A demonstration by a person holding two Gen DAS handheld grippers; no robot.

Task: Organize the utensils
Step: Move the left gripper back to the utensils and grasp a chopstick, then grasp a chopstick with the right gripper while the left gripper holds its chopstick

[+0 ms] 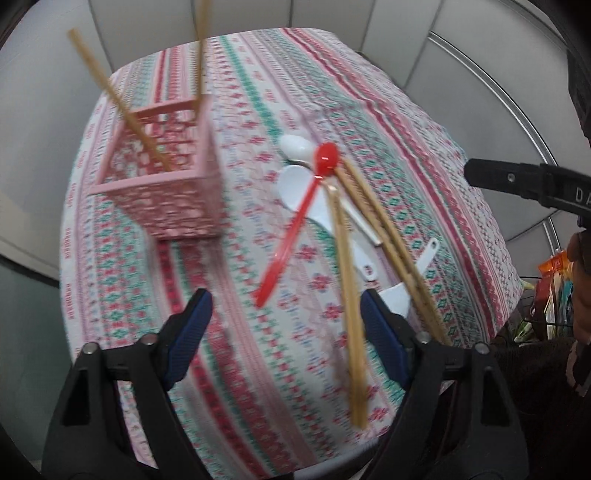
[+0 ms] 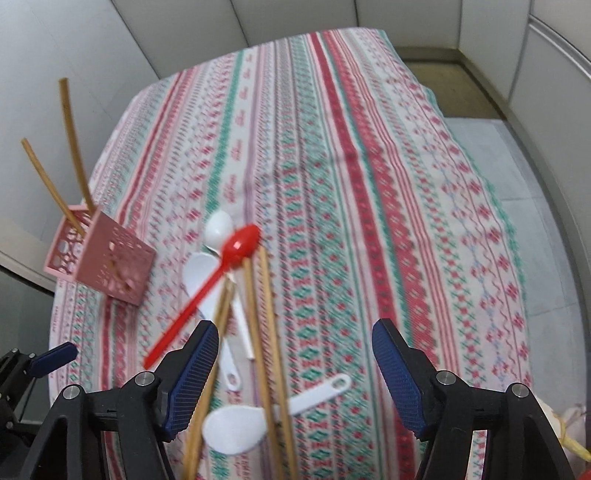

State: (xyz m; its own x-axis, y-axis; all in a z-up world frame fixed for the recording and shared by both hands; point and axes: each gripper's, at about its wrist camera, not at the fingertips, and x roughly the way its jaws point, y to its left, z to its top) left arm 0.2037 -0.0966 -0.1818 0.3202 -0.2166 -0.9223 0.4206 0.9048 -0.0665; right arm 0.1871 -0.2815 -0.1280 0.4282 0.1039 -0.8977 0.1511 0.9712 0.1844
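A pink lattice holder (image 1: 162,181) stands on the patterned tablecloth (image 1: 236,369) at the left, with two chopsticks (image 1: 122,99) leaning in it; it also shows in the right wrist view (image 2: 110,262). A pile lies at the middle: a red spoon (image 1: 295,221), white spoons (image 1: 295,184) and several chopsticks (image 1: 351,295). In the right wrist view the red spoon (image 2: 218,273), a white rice paddle (image 2: 240,428) and chopsticks (image 2: 269,350) lie just ahead. My left gripper (image 1: 286,336) is open and empty above the cloth. My right gripper (image 2: 295,376) is open and empty over the pile.
Grey wall panels (image 1: 332,14) run behind the table. The cloth's right edge (image 2: 517,258) drops to a grey floor (image 2: 535,166). Coloured packets (image 1: 554,273) sit low at the right. The right gripper's black body (image 1: 524,181) shows in the left wrist view.
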